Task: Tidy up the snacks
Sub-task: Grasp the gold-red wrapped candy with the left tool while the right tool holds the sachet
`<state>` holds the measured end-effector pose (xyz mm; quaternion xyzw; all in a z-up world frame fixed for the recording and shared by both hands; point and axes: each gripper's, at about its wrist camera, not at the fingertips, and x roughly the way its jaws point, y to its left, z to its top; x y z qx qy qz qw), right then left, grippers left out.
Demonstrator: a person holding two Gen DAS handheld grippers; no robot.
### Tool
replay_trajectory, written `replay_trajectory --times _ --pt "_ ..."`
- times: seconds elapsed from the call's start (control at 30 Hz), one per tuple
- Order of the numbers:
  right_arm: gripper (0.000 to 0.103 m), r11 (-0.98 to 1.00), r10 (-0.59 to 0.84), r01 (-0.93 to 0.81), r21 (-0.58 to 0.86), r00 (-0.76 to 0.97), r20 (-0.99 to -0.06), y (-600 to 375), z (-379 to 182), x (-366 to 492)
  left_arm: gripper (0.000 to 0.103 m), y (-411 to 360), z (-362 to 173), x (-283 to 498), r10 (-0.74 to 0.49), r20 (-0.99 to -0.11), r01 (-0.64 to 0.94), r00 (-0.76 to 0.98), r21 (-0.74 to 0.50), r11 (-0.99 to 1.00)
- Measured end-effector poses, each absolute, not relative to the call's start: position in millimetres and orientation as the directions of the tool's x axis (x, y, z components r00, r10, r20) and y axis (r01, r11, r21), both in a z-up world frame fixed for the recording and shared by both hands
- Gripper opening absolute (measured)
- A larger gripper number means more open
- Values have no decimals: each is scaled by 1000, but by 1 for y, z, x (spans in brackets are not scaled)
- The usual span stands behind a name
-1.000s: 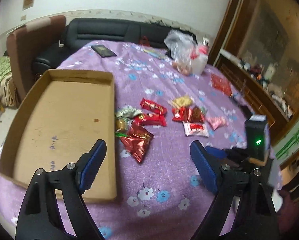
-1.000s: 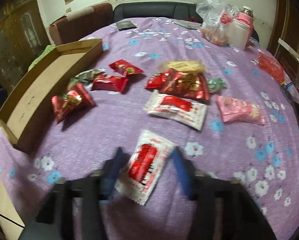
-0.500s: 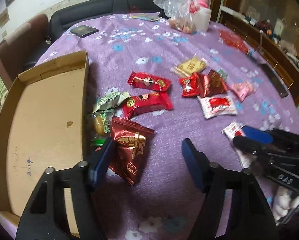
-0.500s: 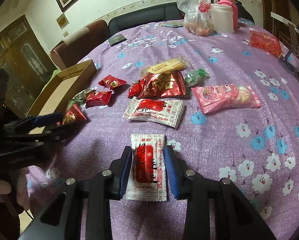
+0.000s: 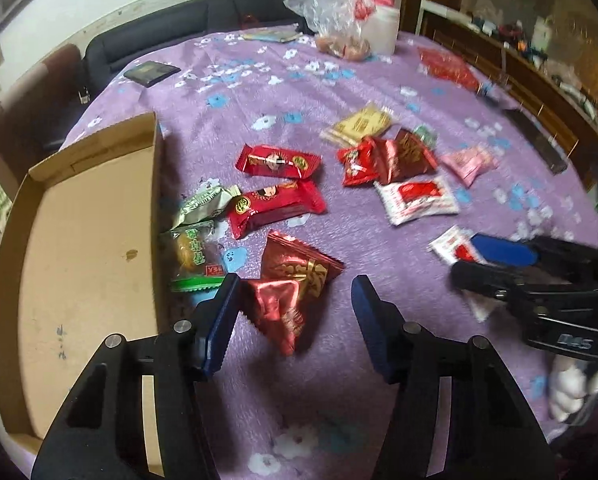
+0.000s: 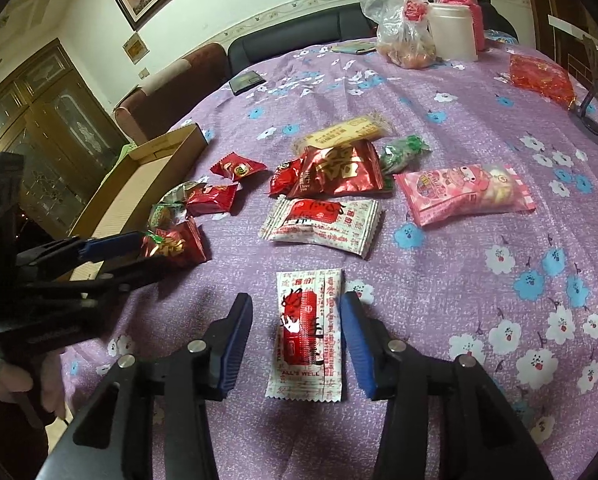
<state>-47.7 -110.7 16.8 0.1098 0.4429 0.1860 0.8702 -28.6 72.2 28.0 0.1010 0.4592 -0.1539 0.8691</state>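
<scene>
Lying lengthwise between the opening right gripper (image 6: 297, 330), the white sachet (image 6: 307, 336) seems released, while the foil packet (image 5: 289, 292) is framed by the closing left gripper (image 5: 293, 308).

We see a purple cloth (image 6: 439, 280) patterned with white and blue flowers, a plain brown cardboard tray (image 5: 79, 260), shiny red foil packets (image 5: 295, 276), a pink packet (image 6: 463, 194), and blue-padded black fingers (image 6: 235, 344).

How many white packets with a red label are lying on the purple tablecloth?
2. One white packet lies between the fingers of the right gripper, whose jaws are opening. The other white packet lies farther out, just before the dark red foil bag. None seems hidden.
</scene>
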Motion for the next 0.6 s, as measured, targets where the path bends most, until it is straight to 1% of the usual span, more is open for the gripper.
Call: replay_trajectory --times 0.07,0.2,0.27,0.3,0.33,0.37,0.43,0.47,0.5,0.53,0.6 --pt "52 906 423 -229 357 537 -730 -110 17 -48 57 71 25 -24 -152 -827 356 542 62 933" --pt "52 908 419 -231 350 537 -732 -109 17 -48 57 75 11 -12 -151 -845 325 512 29 945" --pt "53 912 410 -233 338 536 -738 -107 17 -48 54 74 8 -12 -146 -835 323 531 40 946" --pt "53 916 401 -236 324 534 -744 -105 18 -47 51 73 8 -14 -146 -833 324 533 41 945" --pt "53 923 384 -241 300 533 -753 -101 18 -47 38 74 9 -14 -143 -834 320 533 42 946" --pt "53 931 362 -248 268 533 -765 -97 19 -47 33 77 11 -14 -141 -835 312 532 39 949" --pt "53 948 298 -263 179 535 -791 -84 20 -48 32 82 13 -15 -170 -833 310 527 2 951" --pt "48 954 266 -265 139 537 -800 -79 20 -49 32 86 14 -15 -187 -832 303 523 -23 953" --pt "37 960 235 -262 103 543 -806 -75 19 -50 32 88 15 -17 -204 -830 300 520 -46 953" --pt "36 961 219 -263 82 546 -809 -72 19 -51 32 90 16 -18 -220 -826 299 518 -66 952" --pt "34 958 236 -269 100 540 -808 -74 20 -53 32 96 23 -26 -269 -808 301 524 -119 946"
